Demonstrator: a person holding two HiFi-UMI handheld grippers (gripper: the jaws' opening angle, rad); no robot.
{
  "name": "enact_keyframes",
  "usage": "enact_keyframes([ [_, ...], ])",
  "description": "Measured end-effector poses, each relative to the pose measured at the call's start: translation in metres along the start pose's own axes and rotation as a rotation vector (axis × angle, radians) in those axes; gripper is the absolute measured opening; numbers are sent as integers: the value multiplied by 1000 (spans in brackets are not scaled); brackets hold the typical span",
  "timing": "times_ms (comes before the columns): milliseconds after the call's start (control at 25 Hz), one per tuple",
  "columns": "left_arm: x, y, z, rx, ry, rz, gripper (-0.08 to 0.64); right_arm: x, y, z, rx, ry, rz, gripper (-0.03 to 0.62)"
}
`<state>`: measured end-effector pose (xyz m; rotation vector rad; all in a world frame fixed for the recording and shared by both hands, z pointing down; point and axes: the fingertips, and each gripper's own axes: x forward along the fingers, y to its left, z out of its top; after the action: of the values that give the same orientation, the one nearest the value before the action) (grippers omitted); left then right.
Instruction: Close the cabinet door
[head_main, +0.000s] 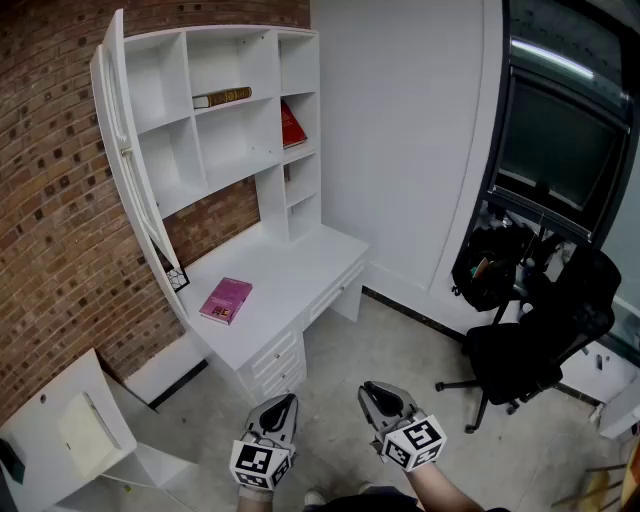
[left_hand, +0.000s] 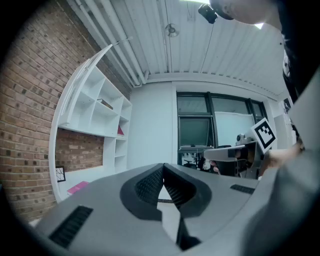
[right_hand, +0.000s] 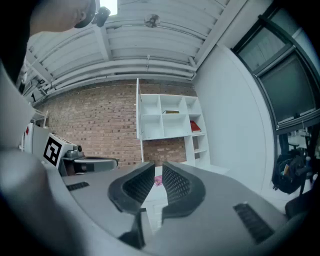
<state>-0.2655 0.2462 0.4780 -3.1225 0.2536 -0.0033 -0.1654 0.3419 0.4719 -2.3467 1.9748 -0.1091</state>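
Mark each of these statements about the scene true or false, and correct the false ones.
1. The cabinet door stands open. True.
2. The left gripper grips the door's edge. False: its jaws are together on nothing, well short of the desk.
3. A pink book lies on the desk. True.
4. The office chair is tucked under the desk. False: it stands apart, off to the right.
5. A red book leans in a shelf compartment. True.

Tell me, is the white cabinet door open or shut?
Open: the door stands swung out from the unit's left side, leaving the shelves exposed.
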Motion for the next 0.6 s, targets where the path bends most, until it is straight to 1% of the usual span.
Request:
enact_keyframes([
  [200, -13, 25, 2, 6, -8, -1, 8, 21, 24, -1, -15, 16, 1, 55],
  [360, -19, 45, 1, 1, -22, 2, 8, 33, 38, 2, -2, -13, 4, 55],
  [480, -19, 61, 3, -8, -32, 6, 9, 43, 42, 3, -2, -14, -3, 55],
  [600, -14, 73, 1, -12, -36, 14, 8, 52, 36, 0, -16, -3, -18, 55],
])
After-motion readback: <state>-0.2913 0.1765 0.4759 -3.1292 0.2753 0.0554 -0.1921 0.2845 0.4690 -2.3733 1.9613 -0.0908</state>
